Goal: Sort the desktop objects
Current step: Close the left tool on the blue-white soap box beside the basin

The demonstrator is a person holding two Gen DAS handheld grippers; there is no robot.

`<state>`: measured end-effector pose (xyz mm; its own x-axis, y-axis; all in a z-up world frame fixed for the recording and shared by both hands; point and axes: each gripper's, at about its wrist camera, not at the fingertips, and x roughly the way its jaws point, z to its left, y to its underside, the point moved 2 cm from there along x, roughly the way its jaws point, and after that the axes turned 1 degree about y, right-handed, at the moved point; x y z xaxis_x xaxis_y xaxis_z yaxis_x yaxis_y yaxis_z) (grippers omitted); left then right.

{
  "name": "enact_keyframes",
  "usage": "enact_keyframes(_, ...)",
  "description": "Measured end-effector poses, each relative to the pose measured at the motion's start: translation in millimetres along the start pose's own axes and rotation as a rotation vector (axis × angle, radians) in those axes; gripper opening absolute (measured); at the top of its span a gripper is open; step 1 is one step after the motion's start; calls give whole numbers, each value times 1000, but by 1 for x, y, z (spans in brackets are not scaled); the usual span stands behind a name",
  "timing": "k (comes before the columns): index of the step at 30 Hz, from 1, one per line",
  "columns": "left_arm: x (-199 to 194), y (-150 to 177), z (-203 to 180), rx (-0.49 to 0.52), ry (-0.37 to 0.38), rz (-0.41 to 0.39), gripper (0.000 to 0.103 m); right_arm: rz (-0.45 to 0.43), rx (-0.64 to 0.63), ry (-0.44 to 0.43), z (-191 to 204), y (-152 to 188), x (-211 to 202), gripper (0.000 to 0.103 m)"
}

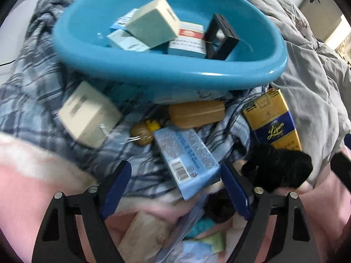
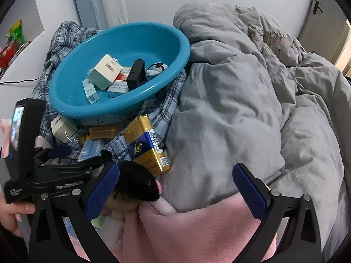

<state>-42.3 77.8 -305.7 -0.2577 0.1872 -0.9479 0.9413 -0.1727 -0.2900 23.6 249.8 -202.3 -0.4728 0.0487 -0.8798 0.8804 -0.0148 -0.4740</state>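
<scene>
The left gripper (image 1: pixel 175 175) pointed down at the pale blue box (image 1: pixel 186 162), which lay just in front of the basin (image 1: pixel 92 50), on the plaid cloth (image 1: pixel 28 100). Its jaws stood spread, 1 on each side of the box's near end, and neither pad looked to be pressing on it. The right gripper (image 2: pixel 175 188) was also spread, with nothing between its jaws; it hung over the pink blanket (image 2: pixel 197 230), in front of the basin and to its right.

The box looked like thin card: light, fairly stiff along its edges, likely to dent if squeezed across its broad face. Its glossy printed skin could slip, and the soft bedding beneath would give way under a push. A hold across the 2 long narrow sides, near the barcode end, seemed the best choice.

It was a flat oblong, pale blue with a white speckled pattern, lines of small print and a barcode on its upper face. It lay tilted, its far end toward the basin. Beside it, also in front of the basin, lay a gold pack (image 1: pixel 274 120).
</scene>
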Motion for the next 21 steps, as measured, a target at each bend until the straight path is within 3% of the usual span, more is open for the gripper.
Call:
enact_keyframes(6, 1, 4, 13, -53, 0, 5, 86, -10, -10, -9, 4, -2, -2, 102)
enact_keyframes(10, 5, -4, 7, -21, -64, -30, 86, -11, -13, -8, 6, -2, -3, 102)
enact_keyframes(14, 13, -14, 0, 7, -76, -40, 67, -3, -13, -18, 8, -1, -1, 102)
enact_keyframes(19, 31, -5, -3, 37, -38, 48, 64, 0, -27, -31, 11, 0, -1, 102)
enact_keyframes(21, 30, -3, -1, 22, -30, 38, 63, 2, -26, -35, 11, 0, 1, 102)
